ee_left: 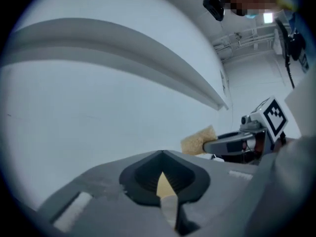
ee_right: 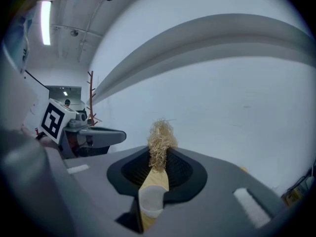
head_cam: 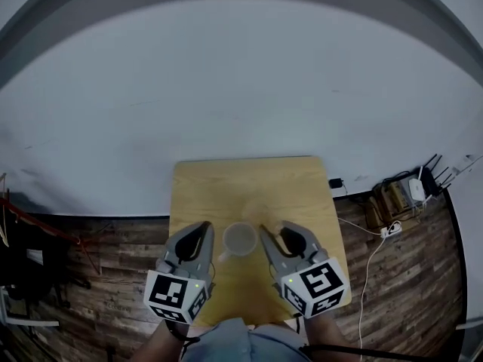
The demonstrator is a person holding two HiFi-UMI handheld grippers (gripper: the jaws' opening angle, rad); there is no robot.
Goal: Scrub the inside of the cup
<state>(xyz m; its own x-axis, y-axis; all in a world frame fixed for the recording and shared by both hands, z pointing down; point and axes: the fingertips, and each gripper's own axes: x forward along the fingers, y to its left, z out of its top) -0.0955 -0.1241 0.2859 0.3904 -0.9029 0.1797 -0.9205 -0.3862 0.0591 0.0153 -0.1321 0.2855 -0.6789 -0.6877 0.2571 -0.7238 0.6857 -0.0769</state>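
A pale cup stands on the small wooden table, its handle turned toward my left gripper. That gripper hangs just left of the cup, and in the left gripper view its jaws are shut with nothing between them. My right gripper hangs just right of the cup, shut on a tan fibrous scrubber that sticks out past its tips. The left gripper view shows that scrubber as a tan block at the right gripper's front end. Both grippers point nearly level toward the white wall.
The table stands against a white wall. On the wood-plank floor, cables and a power strip lie to the right, and dark gear with a red cord to the left. A person's clothing fills the near edge.
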